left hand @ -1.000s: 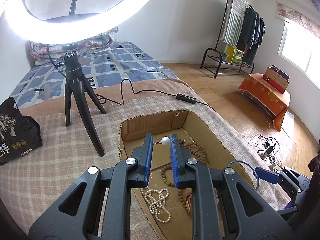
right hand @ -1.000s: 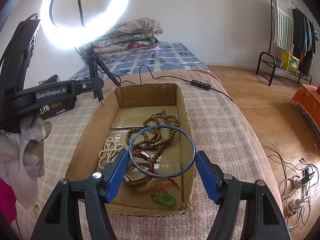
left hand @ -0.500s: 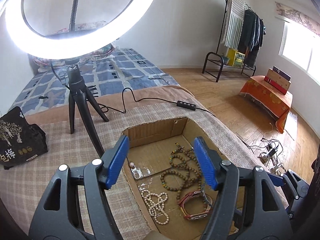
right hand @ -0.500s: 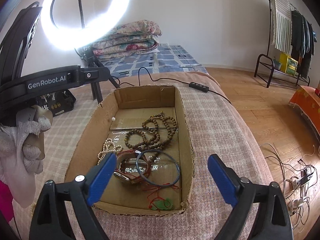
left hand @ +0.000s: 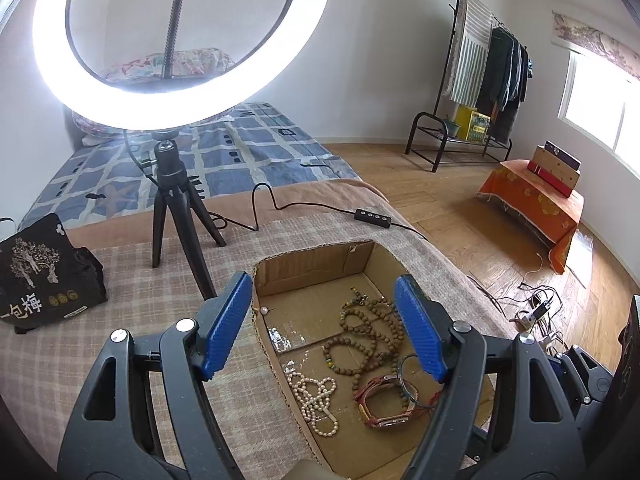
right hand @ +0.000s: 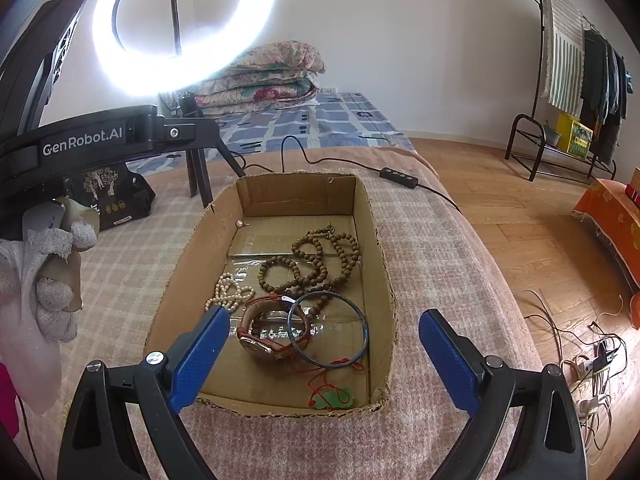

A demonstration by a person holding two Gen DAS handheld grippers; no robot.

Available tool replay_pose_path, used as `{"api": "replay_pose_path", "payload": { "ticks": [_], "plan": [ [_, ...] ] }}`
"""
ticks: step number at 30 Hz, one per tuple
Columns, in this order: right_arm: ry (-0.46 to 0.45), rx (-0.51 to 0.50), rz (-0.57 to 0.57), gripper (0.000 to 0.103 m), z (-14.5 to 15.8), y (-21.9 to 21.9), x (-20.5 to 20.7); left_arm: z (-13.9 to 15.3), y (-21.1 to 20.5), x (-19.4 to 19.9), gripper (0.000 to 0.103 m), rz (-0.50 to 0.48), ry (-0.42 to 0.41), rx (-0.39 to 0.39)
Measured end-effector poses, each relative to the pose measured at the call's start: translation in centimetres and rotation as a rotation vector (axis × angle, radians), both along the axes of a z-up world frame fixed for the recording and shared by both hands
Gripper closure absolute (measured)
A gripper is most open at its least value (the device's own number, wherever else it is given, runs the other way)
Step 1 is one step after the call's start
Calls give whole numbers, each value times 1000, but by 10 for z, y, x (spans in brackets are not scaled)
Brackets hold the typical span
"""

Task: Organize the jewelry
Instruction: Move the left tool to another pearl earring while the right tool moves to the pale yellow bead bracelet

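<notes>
A shallow cardboard box (right hand: 378, 240) (left hand: 312, 266) on the checked blanket holds jewelry. Inside lie brown wooden bead strings (right hand: 320, 258) (left hand: 368, 340), a white pearl strand (right hand: 226, 294) (left hand: 314, 394), a red-strap watch (right hand: 264, 334) (left hand: 384, 400), a blue bangle (right hand: 328, 330), a green pendant on red cord (right hand: 332, 398) and a single pearl earring (right hand: 239, 223) (left hand: 263, 310). My left gripper (left hand: 324, 324) is open and empty above the box's left side. My right gripper (right hand: 324, 360) is open and empty above the box's near end.
A lit ring light on a black tripod (left hand: 176, 196) (right hand: 198, 148) stands left of the box, its cable and remote (left hand: 372, 218) behind it. A black printed bag (left hand: 40, 276) lies far left. The bed edge drops to wooden floor on the right.
The left gripper opened and dropped the pearl earring into the box. The right gripper opened and released the blue bangle into the box. Both have pulled back and up.
</notes>
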State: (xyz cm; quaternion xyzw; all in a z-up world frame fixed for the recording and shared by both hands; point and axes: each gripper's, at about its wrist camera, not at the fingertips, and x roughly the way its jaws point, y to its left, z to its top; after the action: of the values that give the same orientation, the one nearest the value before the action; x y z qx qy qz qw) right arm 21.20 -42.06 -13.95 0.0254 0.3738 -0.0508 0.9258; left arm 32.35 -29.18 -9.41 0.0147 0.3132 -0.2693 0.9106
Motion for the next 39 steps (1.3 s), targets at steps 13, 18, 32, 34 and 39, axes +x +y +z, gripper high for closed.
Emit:
{"api": "replay_pose_path", "payload": {
  "ticks": [13,18,32,34,39],
  "plan": [
    [-24,10,-6,6,29,16,-26,37,32,-33,27,14,-40,-3],
    [-34,9,-1,6,45,27,-41,58,57,-52,27,33,-66,-5],
    [-10,80,65,6,58,60,-81,79,155,-109,27,126,-96,52],
    [-8,95,85,6,57,65,-86,74,173,-115,27,142,-95,65],
    [2,111,139,6,51,82,-97,53,217,-121,27,184,-62,92]
  ]
}}
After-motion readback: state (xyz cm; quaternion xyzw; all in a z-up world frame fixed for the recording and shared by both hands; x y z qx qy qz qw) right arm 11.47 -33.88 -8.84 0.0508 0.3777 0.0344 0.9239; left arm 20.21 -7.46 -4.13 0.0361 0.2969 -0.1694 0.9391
